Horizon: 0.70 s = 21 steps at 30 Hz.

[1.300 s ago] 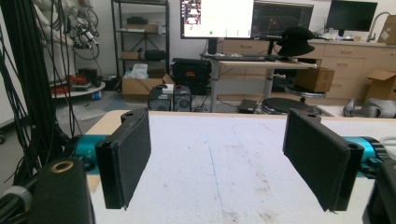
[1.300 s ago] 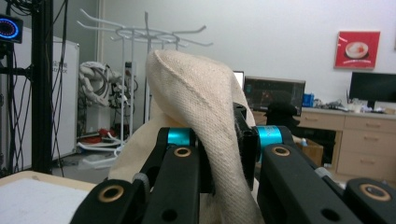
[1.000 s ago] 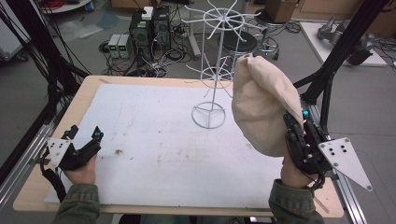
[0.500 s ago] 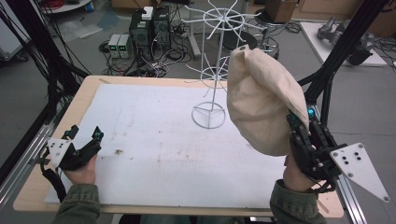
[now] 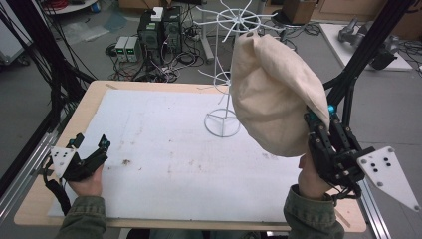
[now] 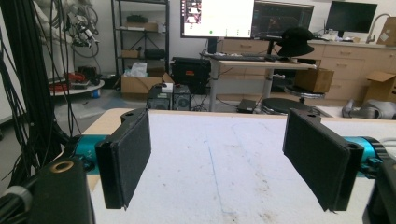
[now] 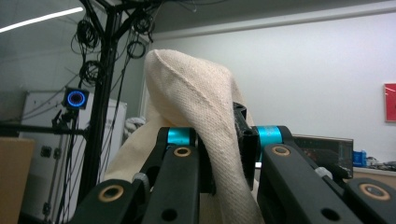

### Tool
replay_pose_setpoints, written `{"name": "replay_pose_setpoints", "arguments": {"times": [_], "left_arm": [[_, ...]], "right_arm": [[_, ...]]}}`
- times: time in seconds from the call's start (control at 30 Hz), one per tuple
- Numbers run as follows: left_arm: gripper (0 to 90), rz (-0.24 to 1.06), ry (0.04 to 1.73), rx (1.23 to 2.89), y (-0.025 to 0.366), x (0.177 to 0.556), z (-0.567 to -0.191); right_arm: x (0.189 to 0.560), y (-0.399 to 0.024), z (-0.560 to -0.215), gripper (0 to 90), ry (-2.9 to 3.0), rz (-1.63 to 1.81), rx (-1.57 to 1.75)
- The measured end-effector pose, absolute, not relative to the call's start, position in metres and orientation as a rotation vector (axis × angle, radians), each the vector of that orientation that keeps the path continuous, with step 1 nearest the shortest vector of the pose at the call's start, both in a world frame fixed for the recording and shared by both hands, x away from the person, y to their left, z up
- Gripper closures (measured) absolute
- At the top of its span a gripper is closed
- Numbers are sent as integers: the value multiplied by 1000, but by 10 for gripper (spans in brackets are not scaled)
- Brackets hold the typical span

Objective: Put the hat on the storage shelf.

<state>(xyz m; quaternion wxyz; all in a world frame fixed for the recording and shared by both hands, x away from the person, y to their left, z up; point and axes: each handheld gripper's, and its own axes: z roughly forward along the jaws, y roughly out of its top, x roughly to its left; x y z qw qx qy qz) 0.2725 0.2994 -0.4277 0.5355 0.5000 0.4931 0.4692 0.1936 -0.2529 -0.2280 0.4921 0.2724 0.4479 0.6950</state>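
Right gripper (image 5: 318, 119): jaws pinched on a fold of the cream cloth cap (image 5: 271, 94). In the right gripper view the fabric (image 7: 205, 121) is clamped between the two black pads and rises above them in a peak. The cap is held in the air over the right side of the table (image 5: 164, 149), hanging wide and rounded in front of the white wire stand (image 5: 224, 74).

Against the frame one second ago: the cap sits higher in the high view, its top now overlapping the spoked ring at the head of the stand, where before it reached only partway up the pole. The right hand (image 5: 311, 174) has lifted with it. Grip unchanged, same fold held.

Left gripper (image 5: 92, 149): rests at the near left corner of the table, same place as before. Jaws spread wide, nothing between the pads (image 6: 126, 158), bare white table surface beyond them
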Motion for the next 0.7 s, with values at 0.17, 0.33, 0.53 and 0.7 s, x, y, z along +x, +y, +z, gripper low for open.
{"name": "replay_pose_setpoints", "arguments": {"times": [0.17, 0.33, 0.53, 0.7], "left_arm": [[238, 1117, 1175, 1190, 300, 272, -428], [238, 1116, 1176, 1191, 300, 273, -428], [238, 1115, 1175, 1193, 300, 273, -428], [238, 1113, 1173, 1192, 300, 273, -428]], "right_arm": [[210, -256, -223, 837, 1037, 1784, 662], [228, -256, -221, 837, 1011, 1829, 705], [247, -255, -223, 836, 996, 1911, 760], [259, -257, -225, 836, 1009, 1935, 803]]}}
